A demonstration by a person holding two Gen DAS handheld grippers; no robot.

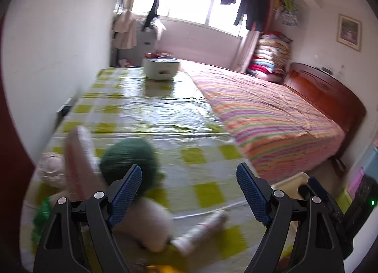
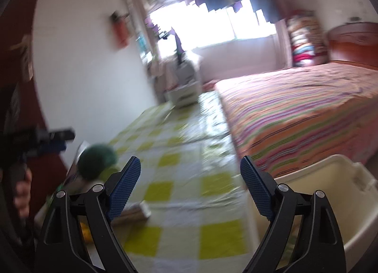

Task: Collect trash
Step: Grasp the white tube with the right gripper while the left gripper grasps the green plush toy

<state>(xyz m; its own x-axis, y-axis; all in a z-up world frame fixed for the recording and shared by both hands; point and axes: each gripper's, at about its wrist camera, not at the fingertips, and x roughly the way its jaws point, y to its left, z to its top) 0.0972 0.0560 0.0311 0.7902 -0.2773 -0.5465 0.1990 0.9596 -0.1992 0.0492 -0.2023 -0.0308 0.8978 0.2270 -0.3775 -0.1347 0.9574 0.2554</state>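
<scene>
Left wrist view: the left gripper [image 1: 189, 192] hangs over a table covered in a yellow-green checked cloth [image 1: 151, 112], jaws spread wide with nothing between the blue pads [image 1: 127, 192]. The trash lies low and to the left of it. A dark green crumpled ball [image 1: 128, 157] sits just behind the left pad, a pale rounded wad [image 1: 151, 223] lies beneath that pad, and a white and pink tube-like wrapper [image 1: 203, 228] stretches out under the gap between the jaws. Further left are a flat pink and white packet [image 1: 79, 159], tilted up, and a whitish crumpled lump [image 1: 52, 171]; all are blurred. Far ahead on the cloth stands a white round appliance [image 1: 160, 69]. To the right of the jaws runs a bed with a striped cover [image 1: 271, 117] and a wooden headboard [image 1: 326, 91]. Behind the right finger shows the rim of a cream bin [image 1: 293, 179], with the other gripper's blue pad at its edge.

Right wrist view: heavily blurred. The right gripper [image 2: 190, 190] also stands wide open, empty, over the same cloth. The cream bin [image 2: 342, 192] shows far more fully here, open-topped, just right of the right finger and beside the bed. The green ball appears ahead and left of the jaws; a flat brownish packet [image 2: 134, 214] lies by the left pad, and something yellow [image 2: 85, 228] shows below it, too blurred to name. At the far left edge a person's hand [image 2: 22, 192] grips the left gripper's handle.
</scene>
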